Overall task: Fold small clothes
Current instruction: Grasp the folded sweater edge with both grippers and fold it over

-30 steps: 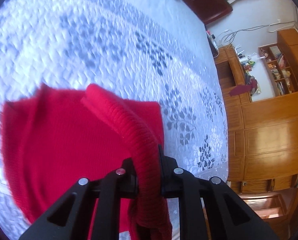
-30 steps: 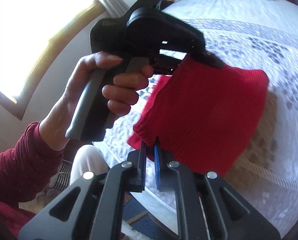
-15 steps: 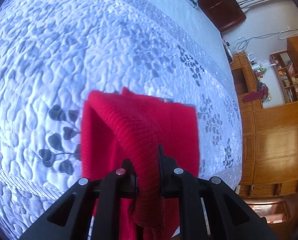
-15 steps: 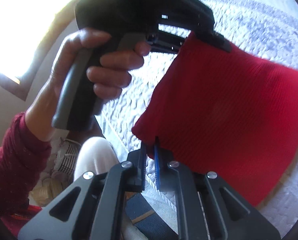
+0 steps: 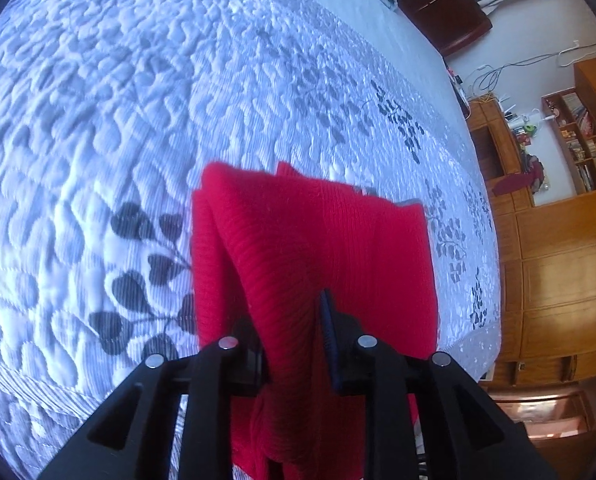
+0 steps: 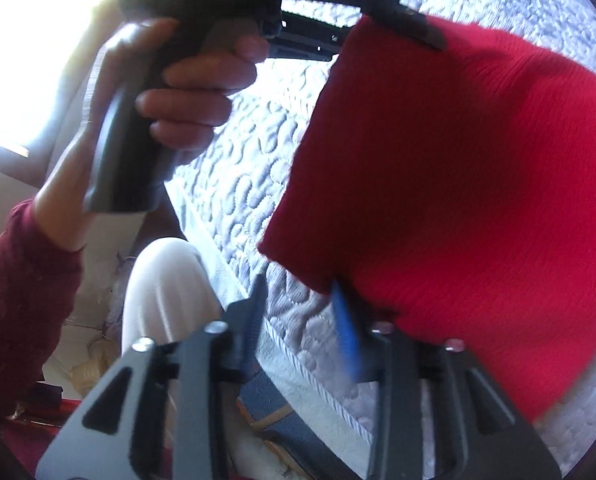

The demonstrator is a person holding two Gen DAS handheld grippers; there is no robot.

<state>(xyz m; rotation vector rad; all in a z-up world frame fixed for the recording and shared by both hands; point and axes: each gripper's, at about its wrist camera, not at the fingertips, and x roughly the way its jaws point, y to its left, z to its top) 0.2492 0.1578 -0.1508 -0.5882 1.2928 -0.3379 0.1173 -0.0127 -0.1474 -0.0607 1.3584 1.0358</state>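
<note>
While the red ribbed knit garment (image 5: 318,240) lies doubled over on the white quilted bed (image 5: 138,120), the fold looks laid | left gripper (image 5: 294,344): fingers opening, cloth bunched between them | right gripper (image 6: 298,320): fingers opening, corner just beside, nothing between | left: full release, smoothing, maybe another fold.

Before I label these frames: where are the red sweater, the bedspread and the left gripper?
red sweater (image 5: 322,232): left wrist view, on its ribbed upper fold.
bedspread (image 5: 138,100): left wrist view, on bare quilted fabric.
left gripper (image 6: 414,20): right wrist view, at its tips on the sweater's corner, jaws opening.
</note>
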